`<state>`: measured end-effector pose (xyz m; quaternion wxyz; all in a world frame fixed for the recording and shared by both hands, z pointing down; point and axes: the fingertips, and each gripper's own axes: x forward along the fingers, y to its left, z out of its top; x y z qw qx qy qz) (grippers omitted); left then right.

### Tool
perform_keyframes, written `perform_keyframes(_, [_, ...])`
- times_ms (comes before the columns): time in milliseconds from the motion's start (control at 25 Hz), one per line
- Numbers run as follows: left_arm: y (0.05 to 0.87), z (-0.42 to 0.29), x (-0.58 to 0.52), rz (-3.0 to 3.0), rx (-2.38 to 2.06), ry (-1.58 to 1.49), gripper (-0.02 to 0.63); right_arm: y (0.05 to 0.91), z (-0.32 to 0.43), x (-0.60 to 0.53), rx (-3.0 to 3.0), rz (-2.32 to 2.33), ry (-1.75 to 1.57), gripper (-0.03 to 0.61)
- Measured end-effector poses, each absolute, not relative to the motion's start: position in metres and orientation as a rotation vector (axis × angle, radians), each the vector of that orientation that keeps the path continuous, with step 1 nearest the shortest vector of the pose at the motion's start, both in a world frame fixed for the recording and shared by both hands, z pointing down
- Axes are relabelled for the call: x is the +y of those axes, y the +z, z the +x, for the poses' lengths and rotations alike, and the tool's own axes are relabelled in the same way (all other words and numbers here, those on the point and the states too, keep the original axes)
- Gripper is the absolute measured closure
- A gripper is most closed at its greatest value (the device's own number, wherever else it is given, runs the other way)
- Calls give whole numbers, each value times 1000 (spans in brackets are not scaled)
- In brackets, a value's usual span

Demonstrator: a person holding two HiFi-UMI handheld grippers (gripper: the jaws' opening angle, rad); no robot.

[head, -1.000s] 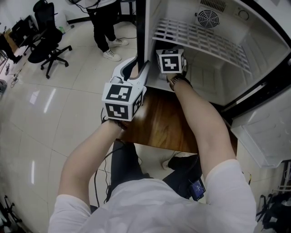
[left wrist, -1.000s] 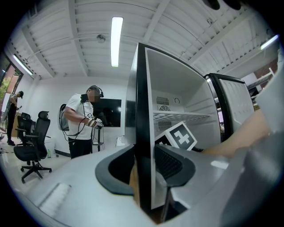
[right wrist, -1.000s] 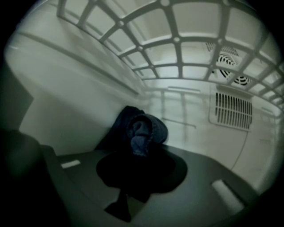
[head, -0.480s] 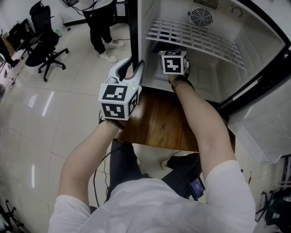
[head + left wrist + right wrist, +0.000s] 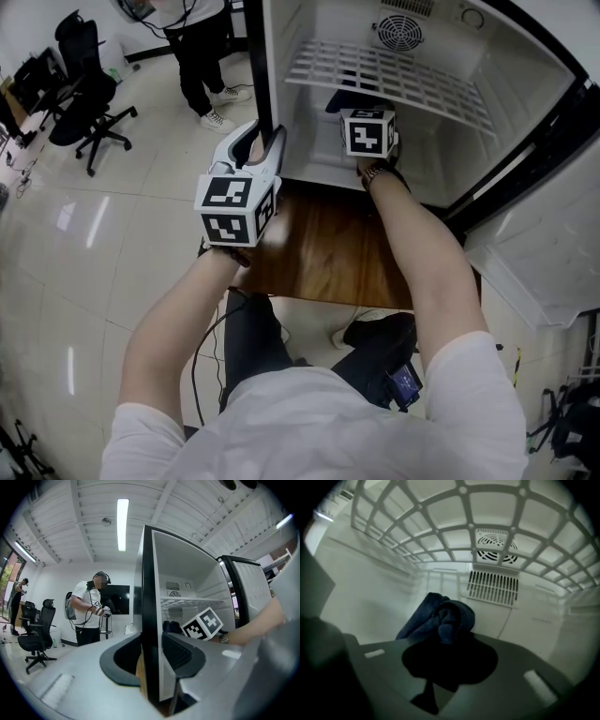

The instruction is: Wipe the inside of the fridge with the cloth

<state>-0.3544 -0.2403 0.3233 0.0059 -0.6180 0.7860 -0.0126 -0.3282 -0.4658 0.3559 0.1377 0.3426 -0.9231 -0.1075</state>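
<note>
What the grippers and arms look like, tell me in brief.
The left gripper is pale grey plastic with black-lined jaws; like the right gripper, it carries a white cube with black square markers. Short white sleeves leave the arms bare; a watch sits on the right wrist.

Words, numbers, brand names: none can be read in any view.
Left gripper point(image 5: 260, 141) white marker cube point(image 5: 236, 211): black-and-white square code patterns on its faces; blocky shapes only, no letters or digits.
Right gripper point(image 5: 449, 641) white marker cube point(image 5: 368, 132): the same kind of black-and-white square code pattern; one face also shows in the left gripper view point(image 5: 202, 624).
White fridge point(image 5: 450, 164): no legible badge, sticker or dial marking on its walls, wire shelf or fan grille.
Dark blue cloth point(image 5: 440, 616): no legible tag.
</note>
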Motion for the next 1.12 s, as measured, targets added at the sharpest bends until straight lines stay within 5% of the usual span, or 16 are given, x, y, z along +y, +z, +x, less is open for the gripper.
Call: perform_keyframes(1120, [324, -356, -239, -1921, 2481, -37, 494, 354, -213, -535, -2517, 1293, -230, 503])
